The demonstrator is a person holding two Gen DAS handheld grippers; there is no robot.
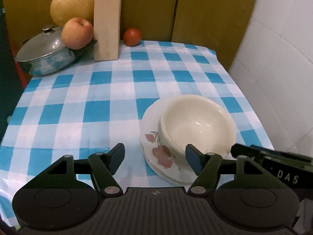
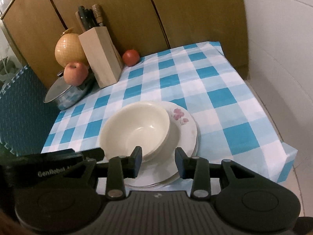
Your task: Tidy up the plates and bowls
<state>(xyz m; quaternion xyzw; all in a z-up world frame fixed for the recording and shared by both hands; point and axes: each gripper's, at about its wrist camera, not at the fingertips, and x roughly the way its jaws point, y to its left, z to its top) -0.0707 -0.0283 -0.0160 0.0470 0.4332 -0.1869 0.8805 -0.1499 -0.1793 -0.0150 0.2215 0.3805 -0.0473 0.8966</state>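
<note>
Left wrist: blue-checked tablecloth (image 1: pixel 121 90), wooden cabinet doors (image 1: pixel 205 9), white tiled wall (image 1: pixel 277 62).

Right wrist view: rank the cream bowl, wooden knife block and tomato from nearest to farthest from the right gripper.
1. cream bowl: just ahead of the right gripper, stacked on the plates.
2. wooden knife block: far left, beside the pot.
3. tomato: at the back edge, right of the block; only slightly farther.

Cream bowls (image 2: pixel 137 129) nested upright, on stacked floral plates (image 2: pixel 185 125)
</note>
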